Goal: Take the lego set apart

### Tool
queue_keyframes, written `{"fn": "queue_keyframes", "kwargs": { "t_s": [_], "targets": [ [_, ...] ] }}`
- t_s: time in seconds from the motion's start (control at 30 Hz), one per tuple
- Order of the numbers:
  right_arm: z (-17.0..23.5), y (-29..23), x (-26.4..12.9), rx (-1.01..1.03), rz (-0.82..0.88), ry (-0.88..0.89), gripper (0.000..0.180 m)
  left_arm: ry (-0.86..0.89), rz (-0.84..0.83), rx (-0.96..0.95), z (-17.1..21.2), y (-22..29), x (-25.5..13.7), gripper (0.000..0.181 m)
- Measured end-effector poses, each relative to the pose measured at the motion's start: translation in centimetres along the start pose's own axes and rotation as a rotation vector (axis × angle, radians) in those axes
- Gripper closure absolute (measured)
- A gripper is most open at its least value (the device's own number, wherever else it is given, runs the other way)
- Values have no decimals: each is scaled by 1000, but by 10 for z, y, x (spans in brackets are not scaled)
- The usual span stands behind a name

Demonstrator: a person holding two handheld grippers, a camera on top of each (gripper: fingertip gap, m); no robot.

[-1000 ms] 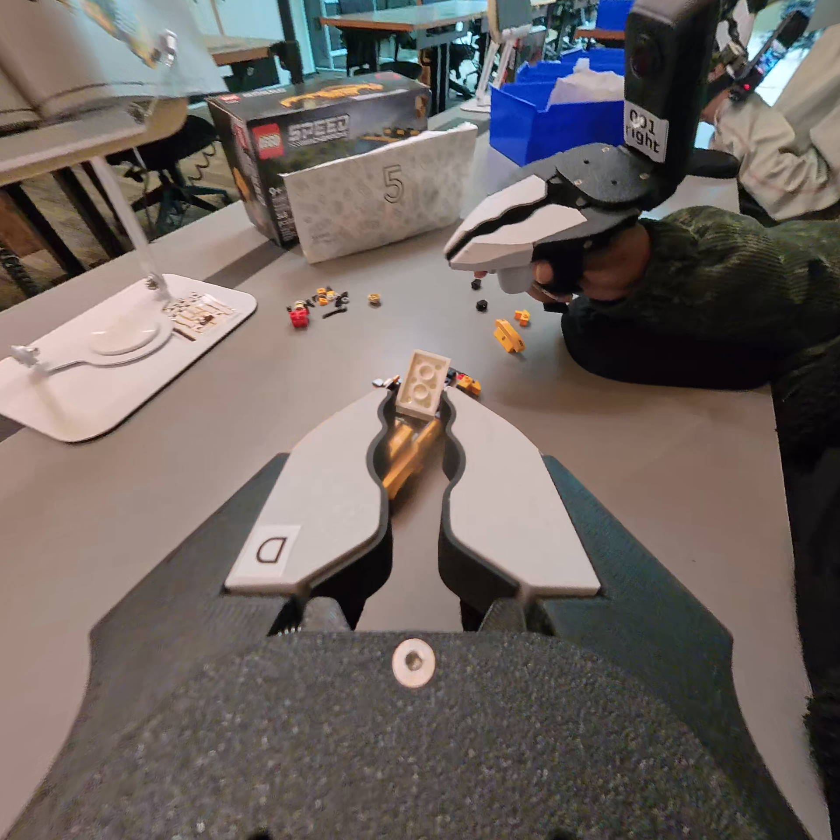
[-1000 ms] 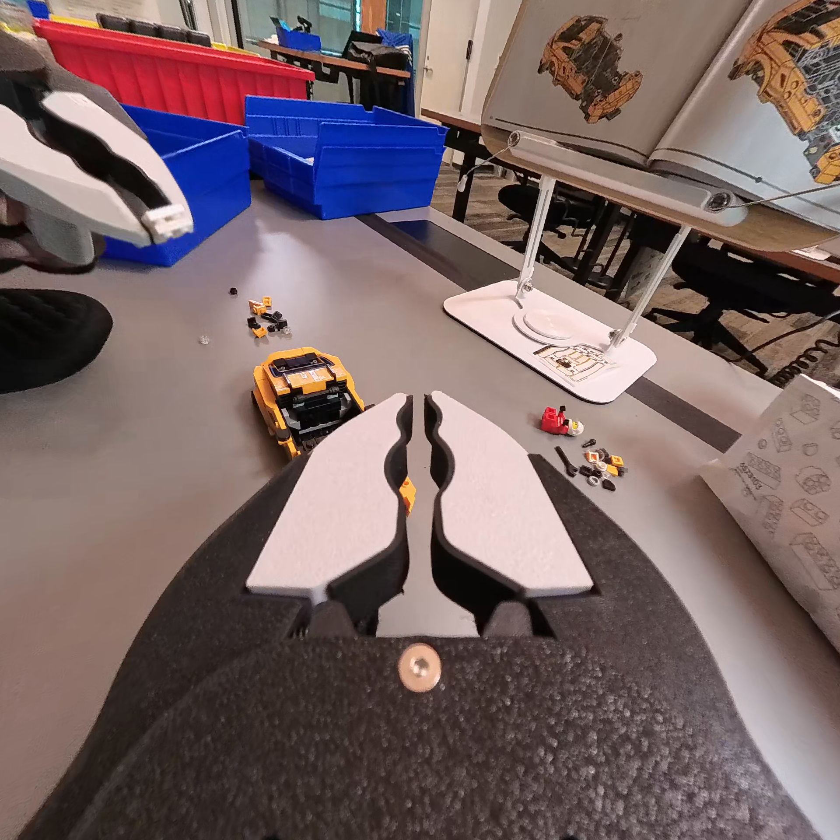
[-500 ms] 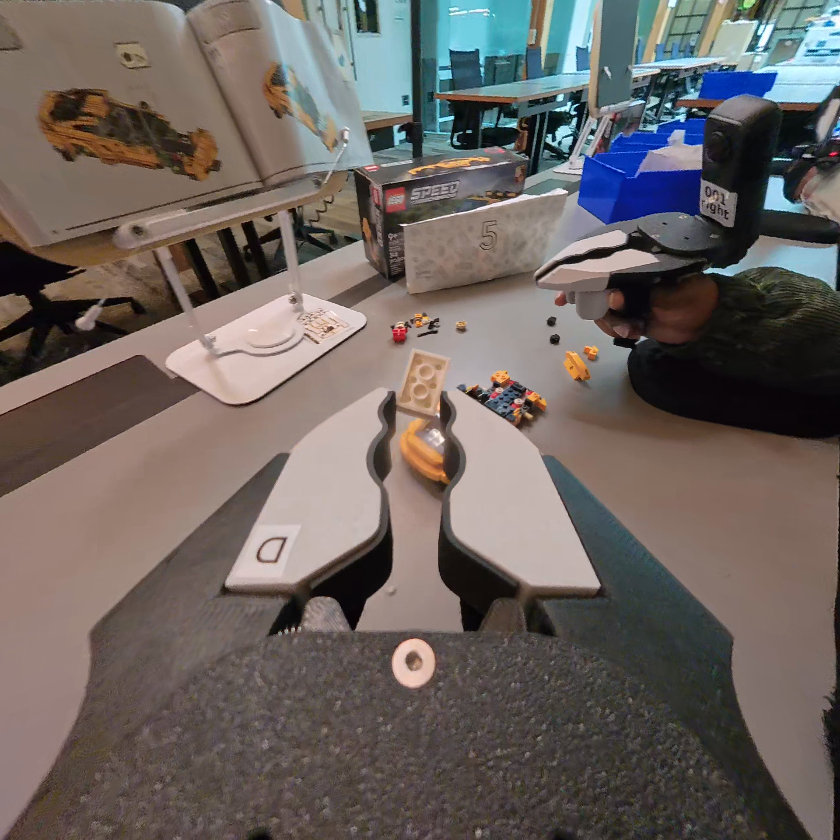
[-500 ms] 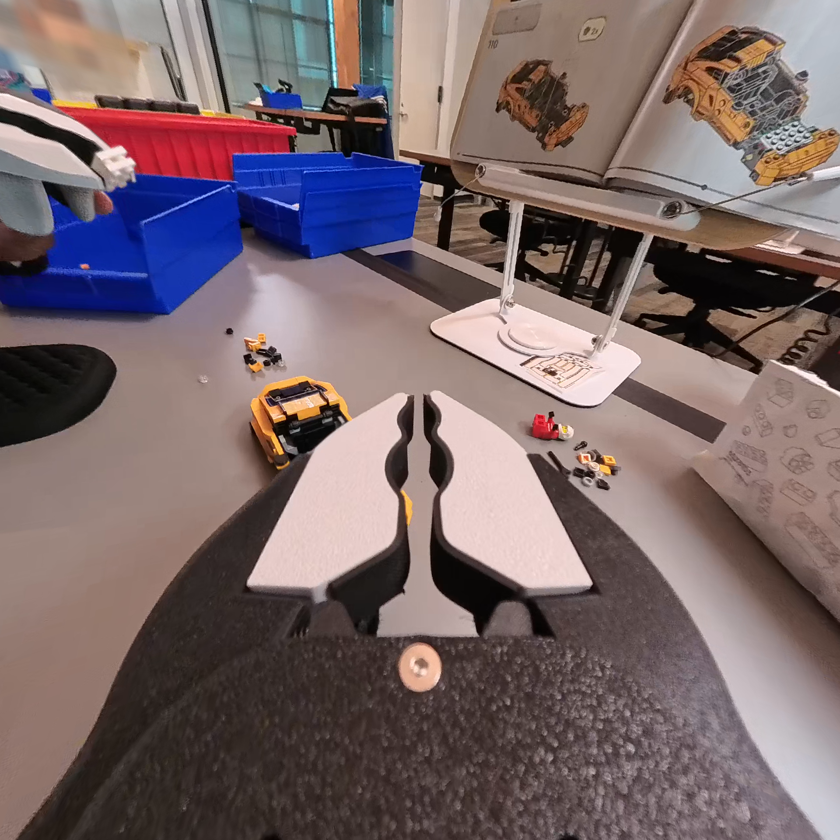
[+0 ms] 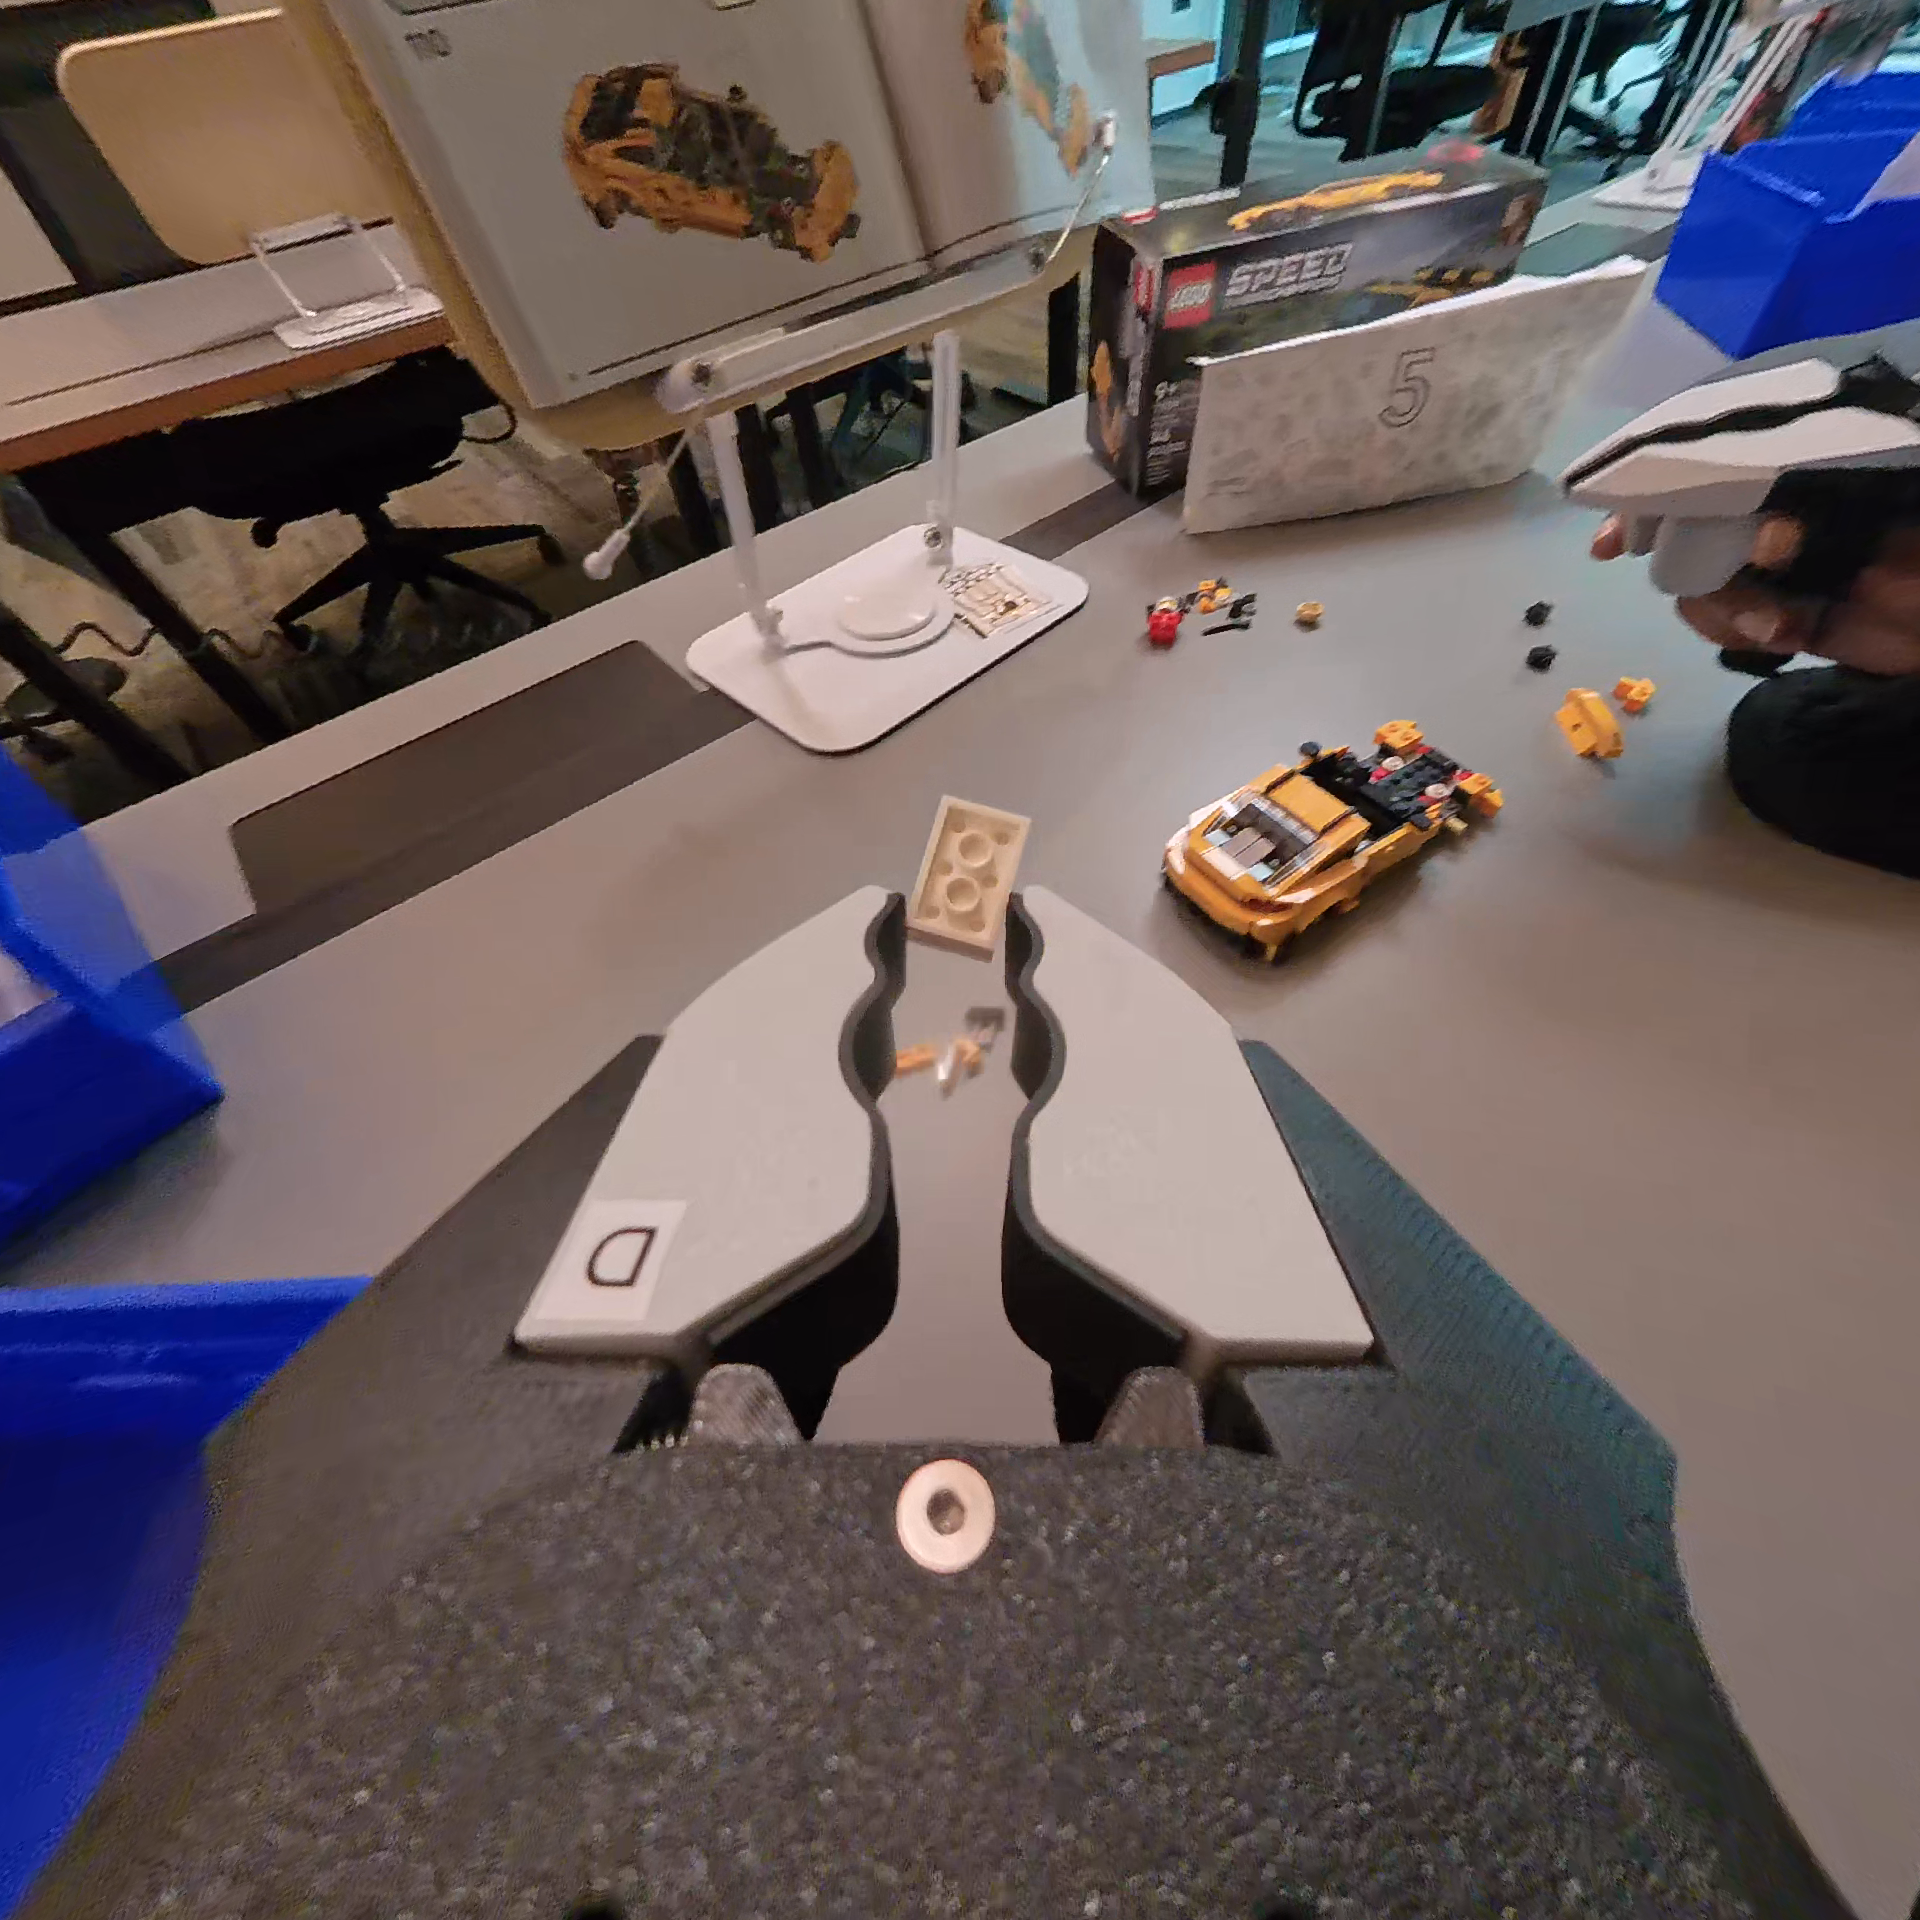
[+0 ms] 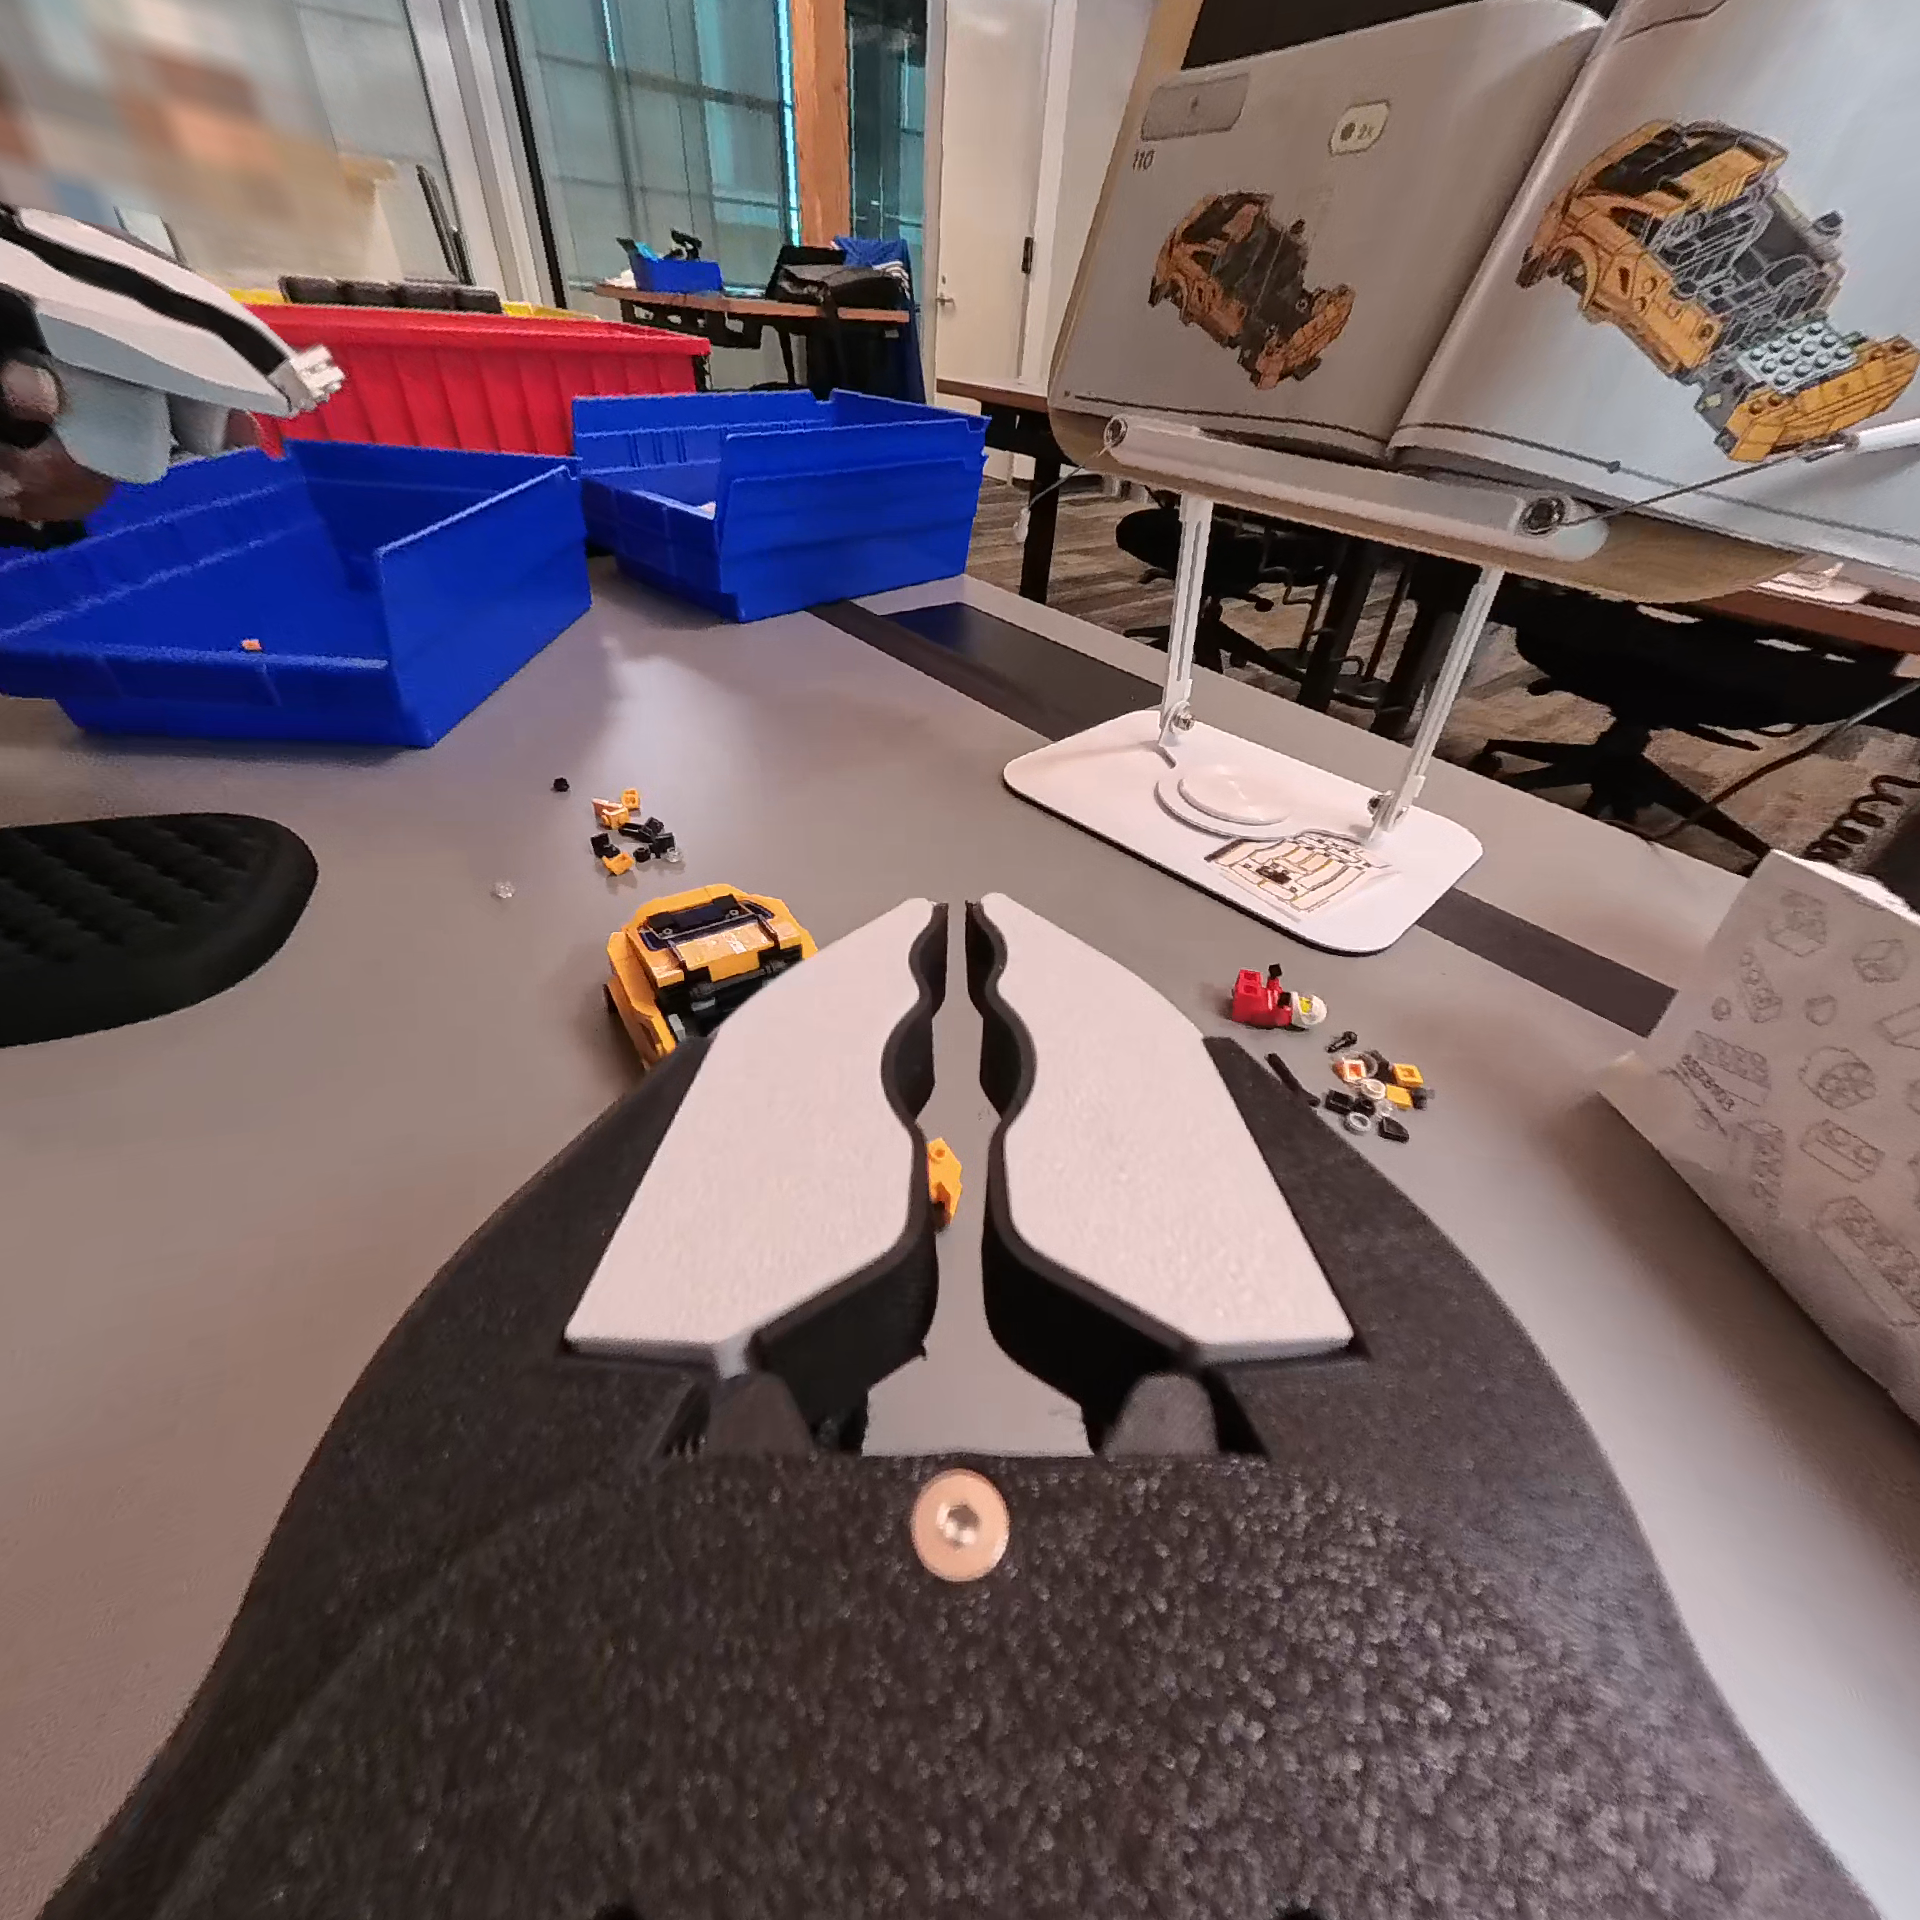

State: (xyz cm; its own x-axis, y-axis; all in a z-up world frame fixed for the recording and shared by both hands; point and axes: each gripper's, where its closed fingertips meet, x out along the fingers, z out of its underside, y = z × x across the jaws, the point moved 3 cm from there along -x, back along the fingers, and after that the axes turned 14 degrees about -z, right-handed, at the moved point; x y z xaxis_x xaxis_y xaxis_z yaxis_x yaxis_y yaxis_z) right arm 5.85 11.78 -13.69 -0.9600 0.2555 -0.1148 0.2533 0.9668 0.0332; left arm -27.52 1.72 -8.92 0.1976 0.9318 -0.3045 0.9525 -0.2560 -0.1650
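- The left tool (image 5: pixel 954 914) is gripping a tan plate (image 5: pixel 966 875), now lifted clear of the yellow car (image 5: pixel 1320 847).
- The right tool (image 6: pixel 956 914), pinched nearly closed, is hovering empty over the counter (image 6: pixel 831 727).

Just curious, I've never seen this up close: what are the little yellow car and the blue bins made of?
The yellow car looks like glossy moulded plastic: studded bricks, sharp edges, reflections on its panels. The blue bins seem to be rigid plastic with a slight sheen, judging by their ribbed, thin walls.

Left tool (image 5: pixel 954 914) pinches a plate (tips only) — right tool (image 6: pixel 956 914) nearly closed, empty.
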Motion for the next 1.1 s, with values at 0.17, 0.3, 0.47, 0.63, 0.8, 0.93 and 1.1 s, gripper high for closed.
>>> {"fn": "queue_keyframes", "kwargs": {
  "t_s": [0.17, 0.3, 0.47, 0.63, 0.8, 0.93, 1.1],
  "targets": [
    [3, 0, 1, 17, -6, -6, 177, -48, -69, 24, 12, -22, -13, 163],
    [5, 1, 2, 28, -5, -13, 177, -109, -117, 33, 26, -38, -21, 163],
    [8, 3, 3, 36, 0, -21, 177, -204, -192, 81, 51, -58, -22, 163],
    [9, 4, 4, 43, -1, -27, 177, -145, -289, 267, 58, -64, -19, 162],
    [13, 4, 5, 53, -4, -41, 177, -110, -451, 591, 62, -68, -12, 162],
    [11, 5, 3, 52, 3, -31, 177, -169, -511, 755, 70, -73, -10, 162],
    [11, 5, 3, 55, 2, -28, 177, -224, -550, 710, 72, -85, -14, 162]
  ]
}}
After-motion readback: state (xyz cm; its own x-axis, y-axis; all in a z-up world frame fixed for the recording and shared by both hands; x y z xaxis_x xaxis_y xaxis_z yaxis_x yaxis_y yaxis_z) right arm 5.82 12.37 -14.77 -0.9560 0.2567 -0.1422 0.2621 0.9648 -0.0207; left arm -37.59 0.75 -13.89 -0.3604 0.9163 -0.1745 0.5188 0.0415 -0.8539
